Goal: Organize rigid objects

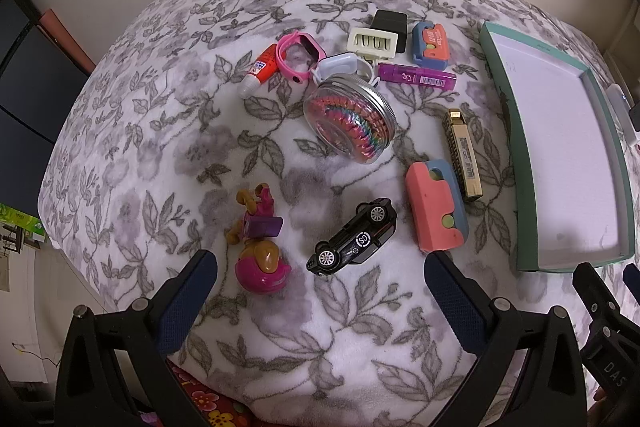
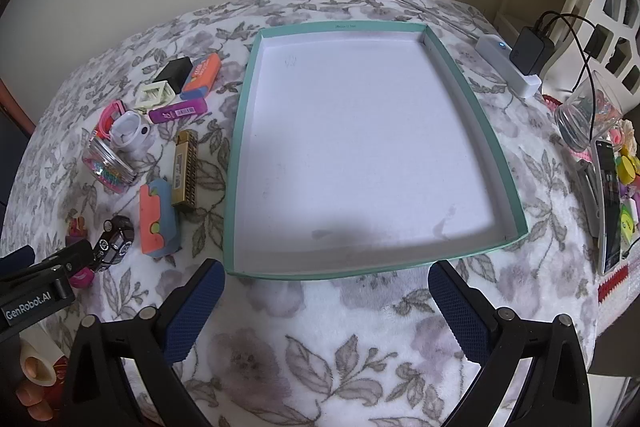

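1. Underneath everything lies a tabletop covered by a floral fleece blanket, white with grey leaves.
2. Largest of the objects is a shallow teal box lid with a white inside, holding nothing; in the right wrist view it sits straight ahead of the right gripper, its near rim just beyond the fingertips.
3. Both grippers stand released, jaws spread wide and grasping nothing; the left gripper hovers over the blanket to the left of the lid.
4. Between and just past the left gripper's fingers lie a black toy car on its side and a pink toy figure, well apart from either pad.
5. Ahead and to the right of the car, a pink-and-blue eraser-like block lies touching a gold harmonica, which is nearest the lid.
6. Farther out, a glass jar with a metal lid lies tipped, filled with coloured bands.
7. Beyond the jar cluster a pink watch, a red-and-white tube, a purple stick, a cream clip, a black box and a second pink-and-blue block.
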Demonstrator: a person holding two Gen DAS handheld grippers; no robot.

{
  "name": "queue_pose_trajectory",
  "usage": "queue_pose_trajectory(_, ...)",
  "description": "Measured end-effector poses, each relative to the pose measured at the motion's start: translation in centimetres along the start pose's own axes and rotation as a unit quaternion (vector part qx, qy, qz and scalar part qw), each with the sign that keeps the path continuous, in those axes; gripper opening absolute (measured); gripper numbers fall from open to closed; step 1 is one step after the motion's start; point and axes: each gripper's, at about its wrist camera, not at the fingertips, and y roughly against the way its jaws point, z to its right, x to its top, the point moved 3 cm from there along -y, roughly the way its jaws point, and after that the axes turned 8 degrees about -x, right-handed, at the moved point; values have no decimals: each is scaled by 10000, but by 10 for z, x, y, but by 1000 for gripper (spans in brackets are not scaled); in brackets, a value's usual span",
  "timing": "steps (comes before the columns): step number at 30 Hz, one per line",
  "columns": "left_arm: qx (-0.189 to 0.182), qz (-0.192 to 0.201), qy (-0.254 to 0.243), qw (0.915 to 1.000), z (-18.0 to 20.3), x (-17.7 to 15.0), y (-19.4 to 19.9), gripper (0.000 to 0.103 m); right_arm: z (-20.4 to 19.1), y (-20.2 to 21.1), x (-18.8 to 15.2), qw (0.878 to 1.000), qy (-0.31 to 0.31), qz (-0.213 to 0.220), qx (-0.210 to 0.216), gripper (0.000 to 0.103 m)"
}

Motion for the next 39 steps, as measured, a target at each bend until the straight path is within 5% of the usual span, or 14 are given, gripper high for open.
queue_pose_trajectory(14,185,-20,203,9996,-14,2,-5,103,-13,4,4,9997,175,50,146,103)
queue_pose_trajectory(19,482,-169,608,9968,-42,6,-17,103,-47,2,10,9973,580,15,446,103)
queue_pose_trajectory(31,425,-475,1320,9892,-72,12,-39,103,-108,-14,15,9896,1250,-156,698,101)
queue_pose_trajectory(39,328,-459,1186,9913,-69,16,-39,103,-125,-25,21,9870,1366,-240,813,88)
